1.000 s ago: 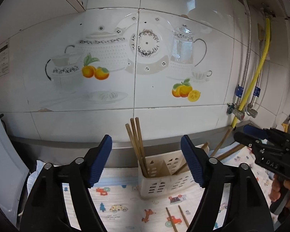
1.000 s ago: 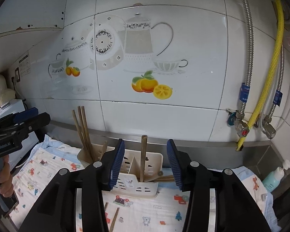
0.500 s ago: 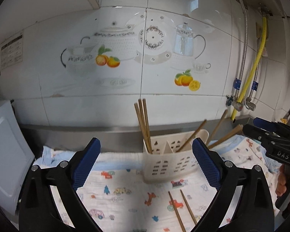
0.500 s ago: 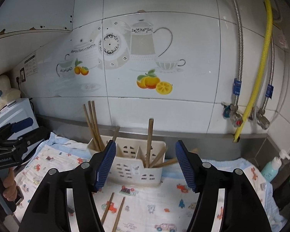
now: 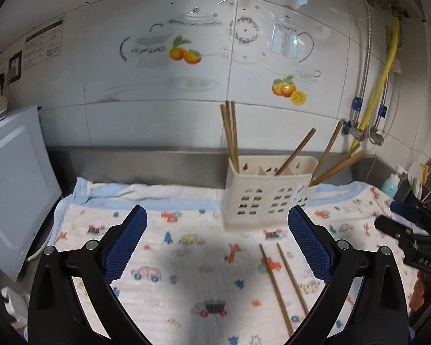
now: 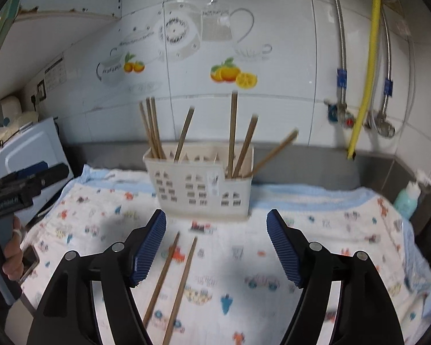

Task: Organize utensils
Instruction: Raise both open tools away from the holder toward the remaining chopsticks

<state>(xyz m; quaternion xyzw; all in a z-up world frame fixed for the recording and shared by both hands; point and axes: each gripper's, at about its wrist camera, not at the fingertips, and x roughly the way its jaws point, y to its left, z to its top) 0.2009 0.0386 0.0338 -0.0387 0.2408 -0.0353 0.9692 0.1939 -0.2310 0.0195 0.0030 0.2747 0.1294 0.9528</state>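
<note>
A cream plastic utensil holder [image 5: 265,192] [image 6: 199,185] stands on the printed cloth [image 5: 186,258] [image 6: 316,244] by the wall, with several wooden chopsticks [image 5: 230,132] [image 6: 232,132] upright and leaning in its compartments. Two loose chopsticks [image 5: 284,281] [image 6: 172,279] lie flat on the cloth in front of it. My left gripper [image 5: 217,230] hangs above the cloth, its jaws opening wide with nothing between them. My right gripper [image 6: 215,231] is also opening, empty, with the loose pair just below its left finger [image 6: 149,247]. Each gripper shows at the edge of the other's view.
A white appliance [image 5: 11,189] [image 6: 28,149] stands at the left end of the counter. Steel and yellow hoses [image 5: 379,80] [image 6: 365,66] run down the tiled wall at the right. A teal bottle [image 5: 392,182] [image 6: 408,198] and a rack with kitchen tools [image 5: 425,178] sit at the far right.
Both grippers have drawn back from the holder and sunk toward the cloth, with jaws spread wider. The loose pair of chopsticks on the cloth has come fully into view.
</note>
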